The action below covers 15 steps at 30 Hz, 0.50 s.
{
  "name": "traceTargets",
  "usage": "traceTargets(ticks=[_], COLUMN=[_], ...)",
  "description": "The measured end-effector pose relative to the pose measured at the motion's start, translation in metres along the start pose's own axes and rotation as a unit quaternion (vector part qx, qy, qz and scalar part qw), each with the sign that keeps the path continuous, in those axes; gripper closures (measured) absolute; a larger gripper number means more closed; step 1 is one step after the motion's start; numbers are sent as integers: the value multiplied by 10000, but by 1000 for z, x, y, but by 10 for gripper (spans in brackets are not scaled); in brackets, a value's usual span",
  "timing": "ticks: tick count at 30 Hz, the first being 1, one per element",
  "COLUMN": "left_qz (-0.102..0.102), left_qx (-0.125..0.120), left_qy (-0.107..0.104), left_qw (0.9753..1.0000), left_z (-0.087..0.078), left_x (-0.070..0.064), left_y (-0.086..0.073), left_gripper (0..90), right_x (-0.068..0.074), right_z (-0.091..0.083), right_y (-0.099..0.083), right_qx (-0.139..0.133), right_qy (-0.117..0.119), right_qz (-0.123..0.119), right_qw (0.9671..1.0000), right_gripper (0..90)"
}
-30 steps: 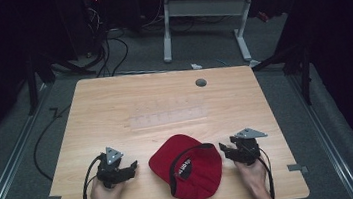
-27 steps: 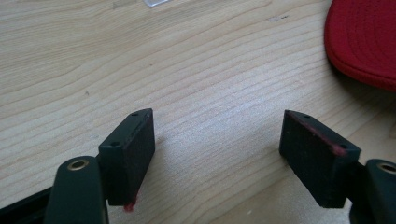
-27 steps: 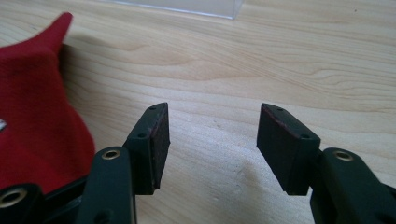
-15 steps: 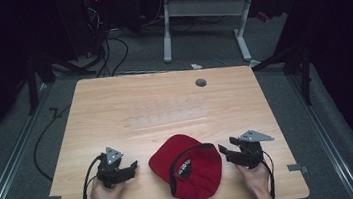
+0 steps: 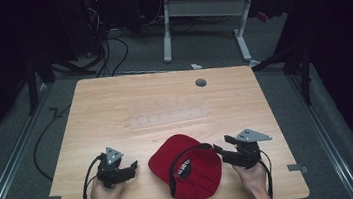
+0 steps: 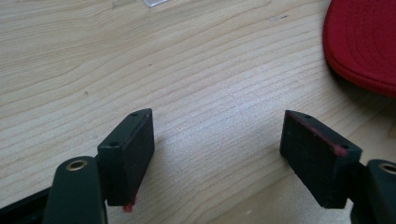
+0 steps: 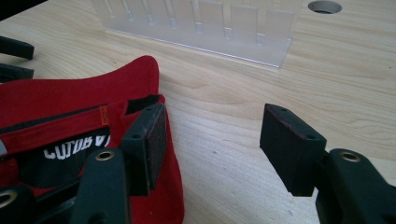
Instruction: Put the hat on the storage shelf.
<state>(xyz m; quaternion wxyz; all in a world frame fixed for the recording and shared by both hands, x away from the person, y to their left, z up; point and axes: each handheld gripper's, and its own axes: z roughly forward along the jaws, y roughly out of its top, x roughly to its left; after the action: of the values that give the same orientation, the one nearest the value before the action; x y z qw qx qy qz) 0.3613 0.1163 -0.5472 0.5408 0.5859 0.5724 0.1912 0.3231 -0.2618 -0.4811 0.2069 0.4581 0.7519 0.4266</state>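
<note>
Where the person's hands come in at the near edge, the left tongs (image 5: 133,166) rest on the pale wood tabletop (image 5: 115,106) with jaws spread and nothing between them, and the right tongs (image 5: 221,152) are likewise spread, one jaw over the edge of the red cap (image 5: 187,171). That cap lies upside down between the two tongs, just beside the left ones, white lettering showing on its inner band. Beyond the tongs, mid-tabletop, stands a clear plastic rack (image 5: 168,111), and farther still a round cable hole (image 5: 201,82). Past the far edge, grey floor (image 5: 144,53) carries black cables (image 5: 108,47) and a white desk frame (image 5: 202,11) in a dark room.
</note>
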Motion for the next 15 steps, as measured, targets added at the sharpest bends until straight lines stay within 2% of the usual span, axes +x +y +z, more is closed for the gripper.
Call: traceTargets(ticks=[6, 15], left_qz=[2, 0], left_qx=[0, -1], left_qy=[1, 0], left_qw=[10000, 10000], left_z=[0, 0], left_x=[0, 0], left_y=[0, 0], left_gripper=[265, 266], right_x=[3, 11], right_z=[-3, 0], right_y=[6, 12], right_qx=[-89, -79], right_qy=[60, 183], right_qz=[-45, -203], right_qw=[9999, 9996], right_gripper=[404, 394])
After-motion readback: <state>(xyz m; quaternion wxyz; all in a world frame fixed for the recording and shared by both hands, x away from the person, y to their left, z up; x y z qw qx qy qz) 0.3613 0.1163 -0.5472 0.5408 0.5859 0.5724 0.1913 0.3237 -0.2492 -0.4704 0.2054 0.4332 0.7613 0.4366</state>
